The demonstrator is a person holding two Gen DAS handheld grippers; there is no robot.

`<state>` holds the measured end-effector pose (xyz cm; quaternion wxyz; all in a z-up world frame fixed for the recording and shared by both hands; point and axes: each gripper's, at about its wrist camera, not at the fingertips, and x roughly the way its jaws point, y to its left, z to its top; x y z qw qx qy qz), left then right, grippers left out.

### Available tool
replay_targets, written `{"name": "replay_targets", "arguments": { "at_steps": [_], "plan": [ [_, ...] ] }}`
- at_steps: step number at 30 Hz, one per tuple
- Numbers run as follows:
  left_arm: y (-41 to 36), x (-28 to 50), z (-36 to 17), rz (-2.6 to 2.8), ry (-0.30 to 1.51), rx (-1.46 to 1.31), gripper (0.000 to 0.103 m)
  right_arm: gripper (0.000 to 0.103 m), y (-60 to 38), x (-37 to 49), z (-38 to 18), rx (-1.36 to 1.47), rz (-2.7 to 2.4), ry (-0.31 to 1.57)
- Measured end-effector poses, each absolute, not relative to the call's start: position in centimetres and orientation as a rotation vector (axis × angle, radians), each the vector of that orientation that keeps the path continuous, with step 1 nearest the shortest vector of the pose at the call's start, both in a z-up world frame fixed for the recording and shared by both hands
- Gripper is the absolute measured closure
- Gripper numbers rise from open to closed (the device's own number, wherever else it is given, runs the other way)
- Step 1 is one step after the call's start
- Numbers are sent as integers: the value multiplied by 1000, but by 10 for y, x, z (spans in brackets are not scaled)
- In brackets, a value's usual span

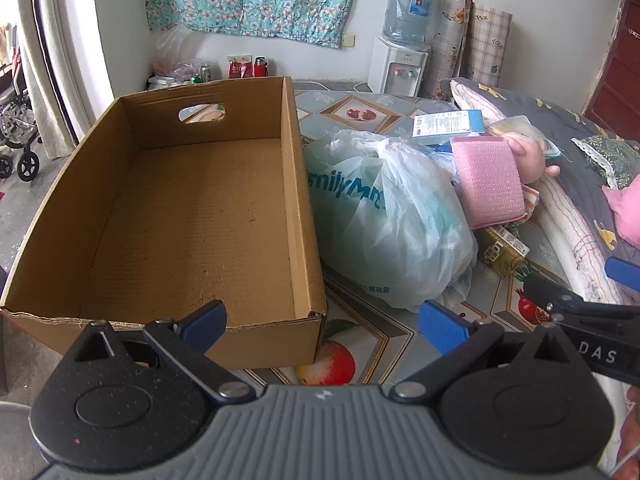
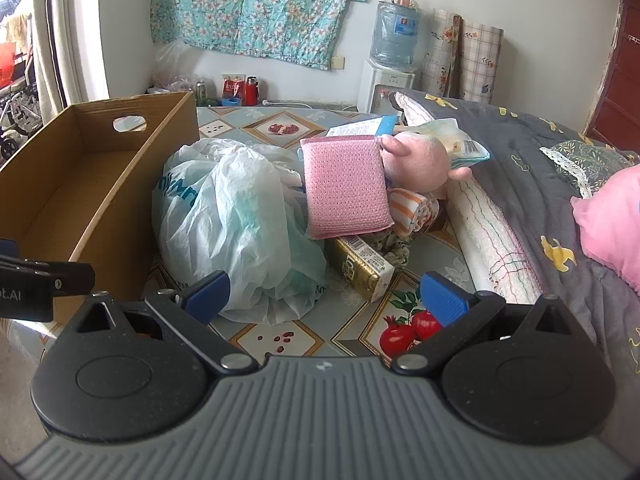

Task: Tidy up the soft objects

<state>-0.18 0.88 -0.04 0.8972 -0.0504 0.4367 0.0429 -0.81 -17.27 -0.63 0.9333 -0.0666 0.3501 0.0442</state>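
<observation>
An empty cardboard box (image 1: 192,216) (image 2: 80,184) stands on the patterned mat at the left. Beside it lies a stuffed white plastic bag (image 1: 384,216) (image 2: 236,220). A pink sponge cloth (image 1: 488,180) (image 2: 344,184) leans on a pink plush pig (image 1: 524,152) (image 2: 424,160), with a striped orange towel roll (image 2: 412,208) and a gold carton (image 1: 504,248) (image 2: 364,264) below. My left gripper (image 1: 324,320) hangs open over the box's near right corner. My right gripper (image 2: 324,292) is open in front of the bag and carton, holding nothing.
A rolled white quilt (image 2: 492,232) and grey bedding (image 2: 540,168) fill the right side, with a pink cushion (image 2: 612,224) on them. A water dispenser (image 1: 400,64), rolled mats, cans and a red flask line the back wall. A wheelchair (image 1: 16,128) stands by the curtain.
</observation>
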Motion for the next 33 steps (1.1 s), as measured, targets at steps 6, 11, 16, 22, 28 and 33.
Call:
{"name": "replay_targets", "arguments": {
  "at_steps": [6,11,16,22,28,33],
  "plan": [
    [9,-2,0,90,907,-108,0,1,-172,-7,-8,-137,90,717],
    [10,-2,0,91,907,-108,0,1,-172,-6,-8,-136,90,720],
    [10,-2,0,90,907,-109,0,1,-172,-6,-9,-129,78,722],
    [10,-2,0,91,909,-109,0,1,-172,-6,-8,-129,77,723],
    [11,-1,-2,93,913,-113,0,1,-170,-4,-11,-131,83,727],
    [12,-1,-3,94,913,-113,0,1,-169,-2,-12,-129,88,731]
  ]
}}
